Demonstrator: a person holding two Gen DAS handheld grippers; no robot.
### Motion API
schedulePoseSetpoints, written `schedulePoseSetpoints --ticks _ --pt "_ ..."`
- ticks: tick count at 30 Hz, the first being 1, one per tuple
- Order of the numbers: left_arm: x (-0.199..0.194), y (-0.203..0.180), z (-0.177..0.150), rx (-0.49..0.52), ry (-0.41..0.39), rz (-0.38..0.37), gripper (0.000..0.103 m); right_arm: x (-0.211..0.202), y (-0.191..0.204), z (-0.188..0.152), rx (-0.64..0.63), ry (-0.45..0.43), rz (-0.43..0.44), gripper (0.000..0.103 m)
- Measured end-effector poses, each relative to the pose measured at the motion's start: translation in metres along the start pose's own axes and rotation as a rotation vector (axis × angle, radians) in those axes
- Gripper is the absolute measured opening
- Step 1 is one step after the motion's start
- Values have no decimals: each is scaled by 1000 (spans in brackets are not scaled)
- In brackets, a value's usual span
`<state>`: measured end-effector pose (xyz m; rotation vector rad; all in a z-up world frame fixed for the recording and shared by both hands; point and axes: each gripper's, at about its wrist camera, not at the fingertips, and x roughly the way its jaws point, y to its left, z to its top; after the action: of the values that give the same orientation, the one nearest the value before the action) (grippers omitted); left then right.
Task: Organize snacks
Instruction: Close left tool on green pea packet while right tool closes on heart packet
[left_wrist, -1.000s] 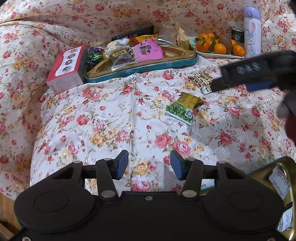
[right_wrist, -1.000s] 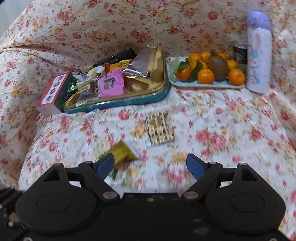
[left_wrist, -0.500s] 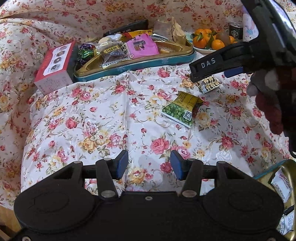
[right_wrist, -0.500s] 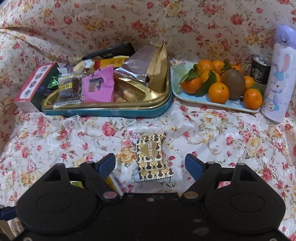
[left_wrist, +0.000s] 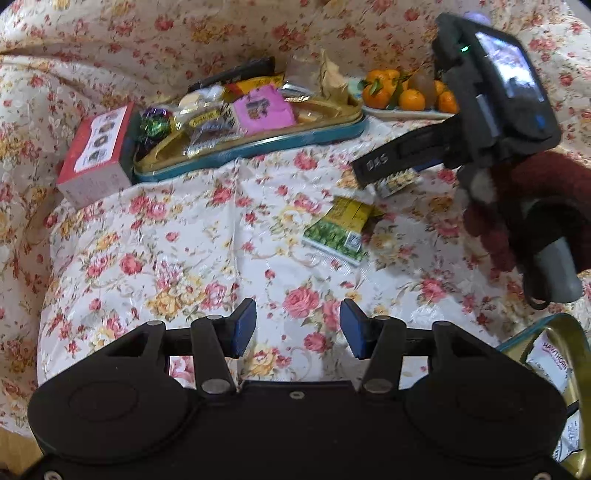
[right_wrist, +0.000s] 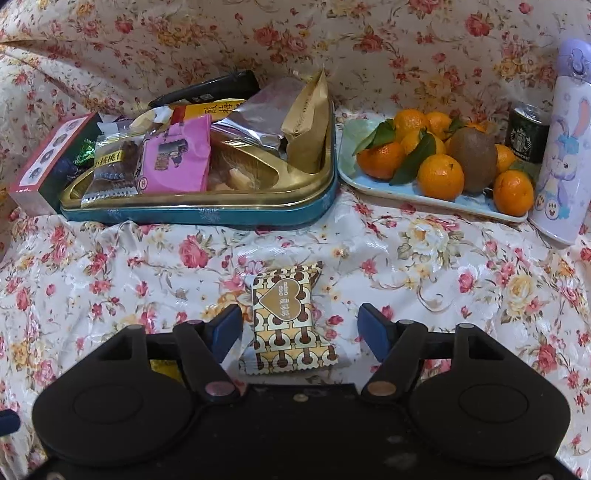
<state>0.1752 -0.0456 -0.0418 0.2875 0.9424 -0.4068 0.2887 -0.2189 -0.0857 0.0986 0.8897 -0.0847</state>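
Note:
A gold-and-brown patterned snack packet lies flat on the floral cloth, between the fingers of my right gripper. Its jaws are closing, with gaps left on both sides of the packet. A green-and-yellow snack packet lies on the cloth ahead of my left gripper, which hangs open over bare cloth with nothing between its fingers. At the back, a gold tin tray with a teal rim holds several wrapped snacks, among them a pink packet. In the left wrist view, the right gripper's body is seen, held in a gloved hand, over the patterned packet.
A red-and-white box leans against the tray's left end. A light blue plate with tangerines and a kiwi, a dark can and a lilac bottle stand at the back right. Another gold tin with packets sits at the near right.
My right gripper has come forward and down over the patterned packet, and its fingers have narrowed around it. The left gripper has stayed put, still open.

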Motion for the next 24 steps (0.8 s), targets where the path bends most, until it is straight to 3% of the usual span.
schedulePoseSetpoints --ticks 3,6,7,13,17,24 --pt "-3 -4 2 16 -14 -4 58 1 2 1 -32 0 -7 69" --pt "-1 -5 3 20 -16 -8 58 -2 2 1 -64 -13 -14 46" --pt "0 -5 4 20 -9 -15 57 -3 1 1 -67 -16 -11 34" --pt "11 -3 7 31 29 -38 57 -25 -15 -1 -24 -28 -10 34" --pt "13 -4 15 85 1 -41 57 -50 -24 -11 -15 -37 -15 34" --pt "23 -16 31 212 -49 -105 57 -64 -37 -35 39 25 -45 34"
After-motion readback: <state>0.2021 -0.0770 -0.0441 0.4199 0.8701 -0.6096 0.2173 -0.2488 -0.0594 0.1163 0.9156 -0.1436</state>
